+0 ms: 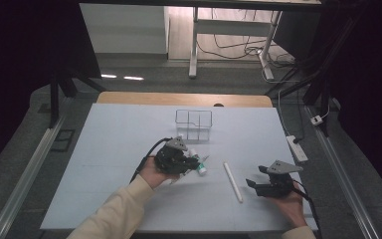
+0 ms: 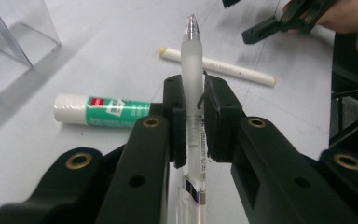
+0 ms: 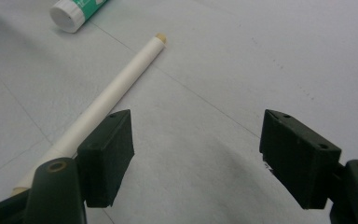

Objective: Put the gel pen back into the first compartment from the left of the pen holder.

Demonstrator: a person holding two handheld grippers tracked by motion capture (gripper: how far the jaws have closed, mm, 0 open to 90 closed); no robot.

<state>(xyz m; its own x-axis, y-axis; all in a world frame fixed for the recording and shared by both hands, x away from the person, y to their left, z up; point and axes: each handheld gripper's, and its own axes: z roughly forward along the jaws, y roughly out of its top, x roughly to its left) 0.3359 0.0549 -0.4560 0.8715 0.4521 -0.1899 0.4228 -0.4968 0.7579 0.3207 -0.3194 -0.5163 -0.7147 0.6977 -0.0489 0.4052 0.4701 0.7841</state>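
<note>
Frosted plastic pen (image 2: 192, 70), light, stiff, slick: left gripper (image 2: 193, 100) fingers clamp mid-barrel, mid-bench; right gripper (image 3: 196, 158) fingers apart.

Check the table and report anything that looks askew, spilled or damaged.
Nothing stands out. The glue stick and the white stick lie flat on the table, apart from each other, the clear organizer stands upright, and the left gripper holds a clear pen squarely between its fingers.
</note>
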